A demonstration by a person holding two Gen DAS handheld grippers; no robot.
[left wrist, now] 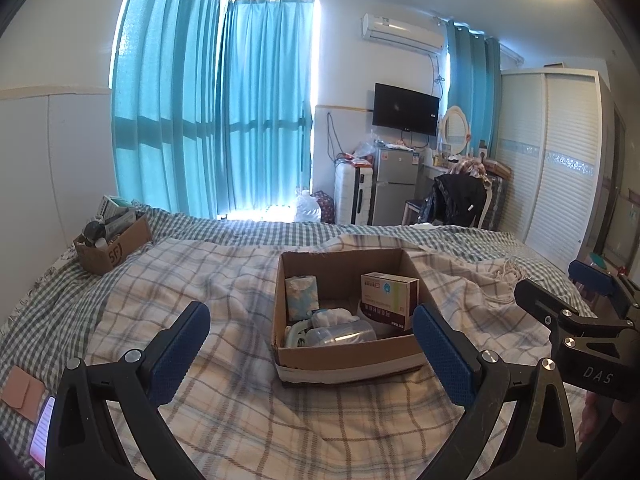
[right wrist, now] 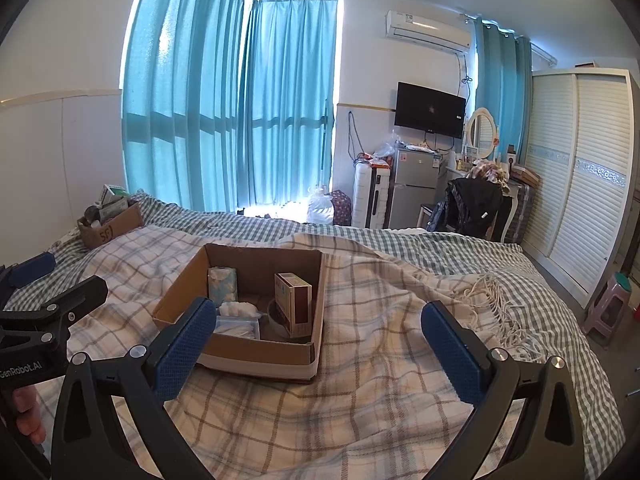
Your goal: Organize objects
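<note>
An open cardboard box point(left wrist: 344, 356) sits on the plaid blanket in the middle of the bed; it also shows in the right wrist view point(right wrist: 256, 356). In it stand a medicine carton point(left wrist: 390, 298) point(right wrist: 294, 304) and a patterned tissue pack point(left wrist: 302, 298) point(right wrist: 222, 284), with a clear plastic cup point(left wrist: 340, 336) lying on its side and white wadding point(right wrist: 238, 310). My left gripper point(left wrist: 310, 364) is open and empty just in front of the box. My right gripper point(right wrist: 316, 352) is open and empty, to the right of the box's near corner.
A second cardboard box point(left wrist: 114, 248) full of items sits at the bed's far left point(right wrist: 110, 228). A phone point(left wrist: 42, 430) and a tan wallet point(left wrist: 22, 392) lie at the near left. Beyond the bed are a fridge point(left wrist: 394, 188), a chair with clothes point(left wrist: 460, 198), a wardrobe point(right wrist: 580, 184) and a stool point(right wrist: 610, 304).
</note>
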